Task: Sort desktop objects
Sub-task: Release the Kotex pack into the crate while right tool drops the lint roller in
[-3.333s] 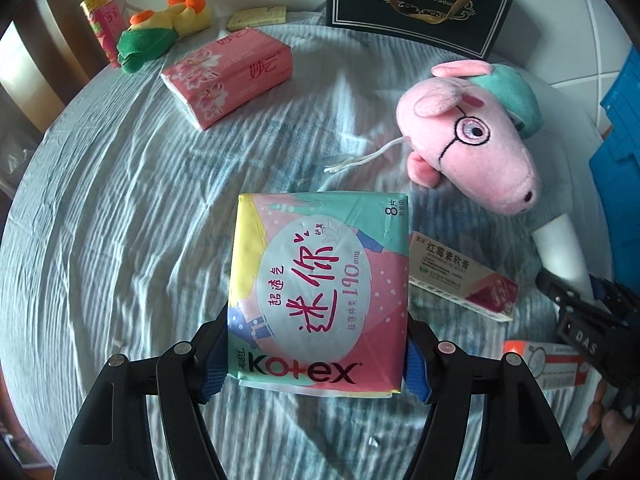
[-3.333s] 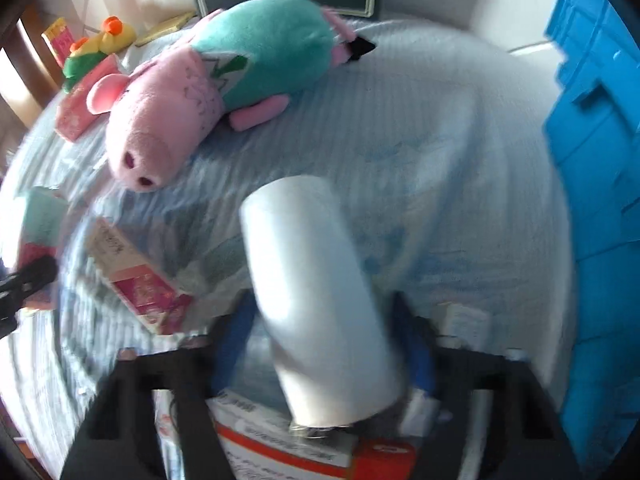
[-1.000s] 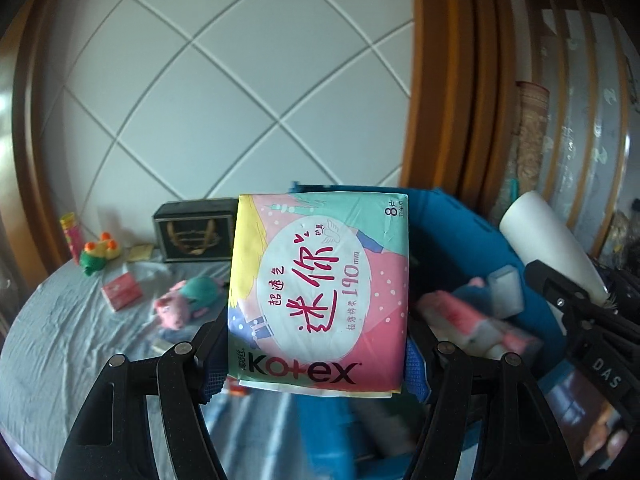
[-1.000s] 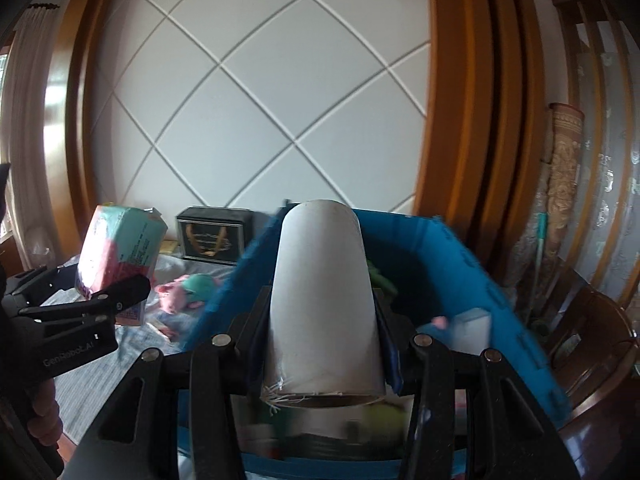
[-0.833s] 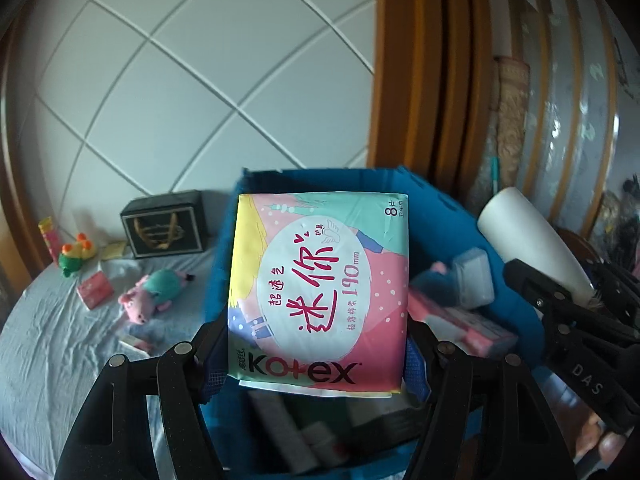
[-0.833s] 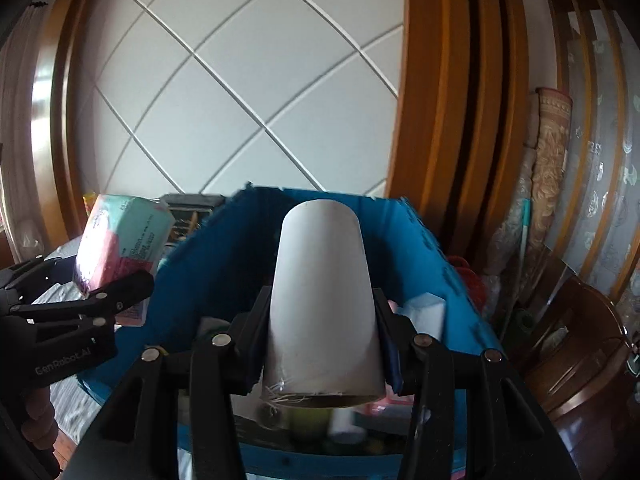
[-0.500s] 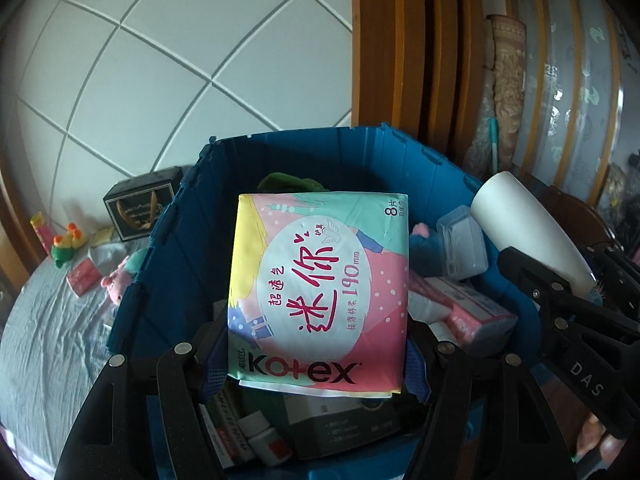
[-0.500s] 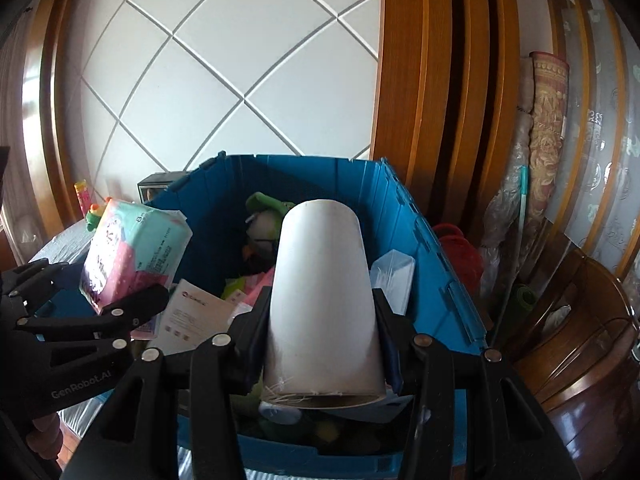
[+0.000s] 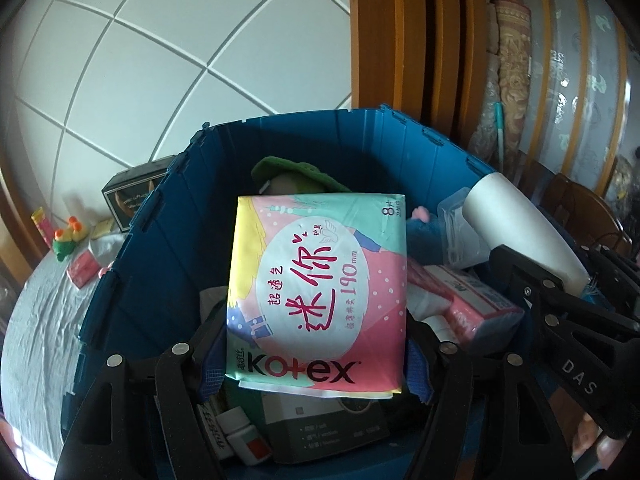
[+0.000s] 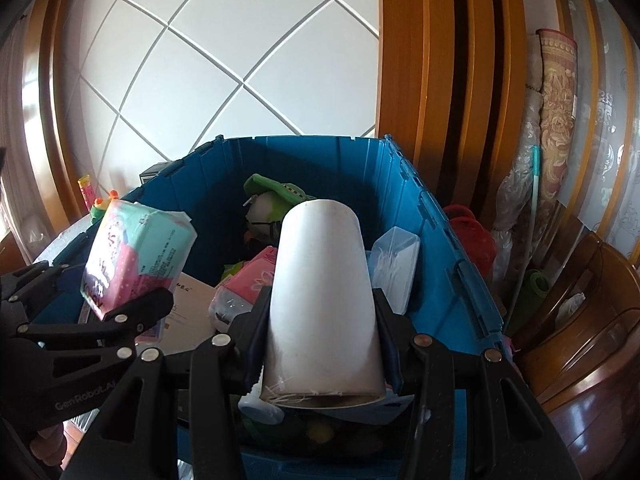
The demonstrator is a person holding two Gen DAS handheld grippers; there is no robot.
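Observation:
My left gripper [image 9: 316,356] is shut on a Kotex pad packet [image 9: 316,292], pink, teal and yellow, and holds it over the open blue crate [image 9: 168,248]. The packet also shows in the right wrist view [image 10: 136,256]. My right gripper [image 10: 320,336] is shut on a white paper cup [image 10: 320,300], held upside down over the same blue crate [image 10: 436,220]. The cup shows at the right in the left wrist view [image 9: 520,228]. The crate holds several things: a pink tissue pack [image 9: 472,304], a clear plastic box [image 10: 394,264], a green plush [image 10: 276,192], boxes and small bottles.
The round table with the pale blue cloth [image 9: 36,320] lies left of the crate, with a green and orange plush [image 9: 68,236], a pink pack [image 9: 82,270] and a black gift bag [image 9: 134,196]. Wooden panels and a wooden chair [image 10: 592,320] stand to the right.
Both grippers have carried their objects from the table up and over the crate. In the last second they have tilted down toward its inside, and the crate fills more of both views.

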